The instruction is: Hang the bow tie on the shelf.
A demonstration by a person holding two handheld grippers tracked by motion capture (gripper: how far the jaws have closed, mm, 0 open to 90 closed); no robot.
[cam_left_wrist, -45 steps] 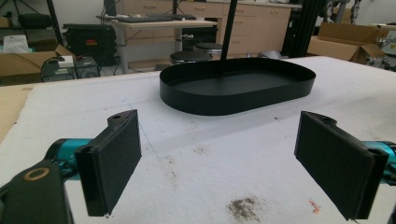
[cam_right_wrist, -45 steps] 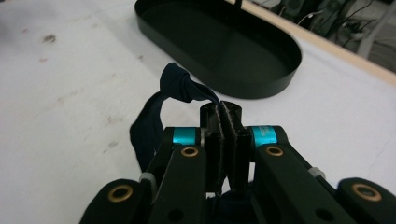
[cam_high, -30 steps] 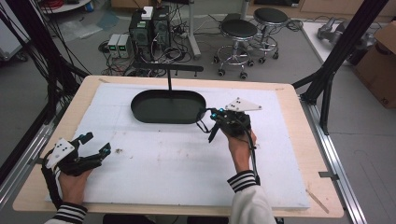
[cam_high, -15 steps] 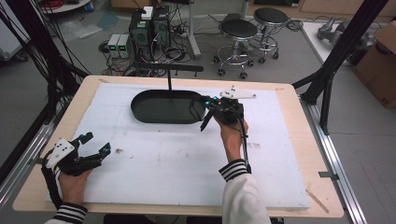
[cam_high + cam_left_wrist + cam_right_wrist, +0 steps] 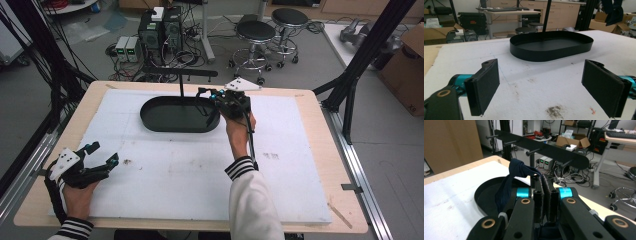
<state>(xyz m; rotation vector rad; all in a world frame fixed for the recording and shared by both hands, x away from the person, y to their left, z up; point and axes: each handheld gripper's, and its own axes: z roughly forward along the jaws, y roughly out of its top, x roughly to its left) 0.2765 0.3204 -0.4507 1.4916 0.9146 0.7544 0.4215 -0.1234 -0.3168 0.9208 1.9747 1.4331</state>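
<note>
High view: looking down and forward over the table [image 5: 310, 165]. Left gripper view: sitting low, facing the tray [image 5: 551, 47] from near. Right gripper view: facing the rack [image 5: 544, 148] closely, sharing the tray [image 5: 486, 192].

This is a robotics or electronics lab. Behind the wooden surface [image 5: 320, 150] with its white foam pad [image 5: 280, 165], computer towers [image 5: 160, 30] sit on the grey floor among tangled cables [image 5: 185, 55], with round stools [image 5: 255, 32] and black aluminium frame struts [image 5: 370, 47] beside it. Farther off stand cardboard boxes [image 5: 405, 65], a desk with a keyboard [image 5: 620, 135] and wooden cabinets [image 5: 564, 12].
</note>
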